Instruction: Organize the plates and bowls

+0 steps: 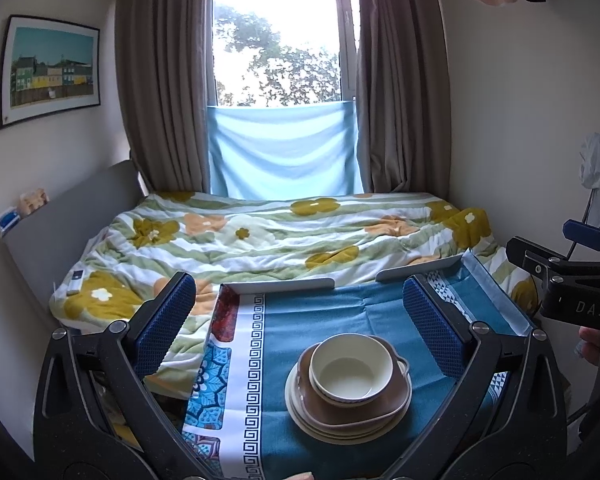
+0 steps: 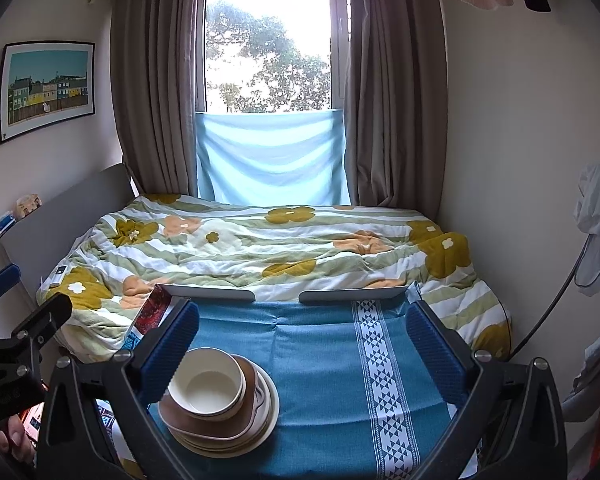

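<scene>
A cream bowl (image 1: 350, 368) sits in a brown handled dish (image 1: 380, 404) on top of stacked cream plates (image 1: 320, 426), all on the blue cloth-covered table (image 1: 300, 320). My left gripper (image 1: 298, 320) is open and empty, held above and behind the stack. In the right wrist view the same bowl (image 2: 208, 384), brown dish (image 2: 248, 376) and plates (image 2: 270, 412) lie at the lower left. My right gripper (image 2: 302, 344) is open and empty, with the stack by its left finger (image 2: 168, 354).
A bed with a flowered quilt (image 1: 280, 236) lies behind the table. Two grey rails (image 1: 284, 286) edge the table's far side. The right gripper's body (image 1: 572, 280) shows at the right; the left gripper's body (image 2: 16, 344) shows at the left. Curtains and a window are behind.
</scene>
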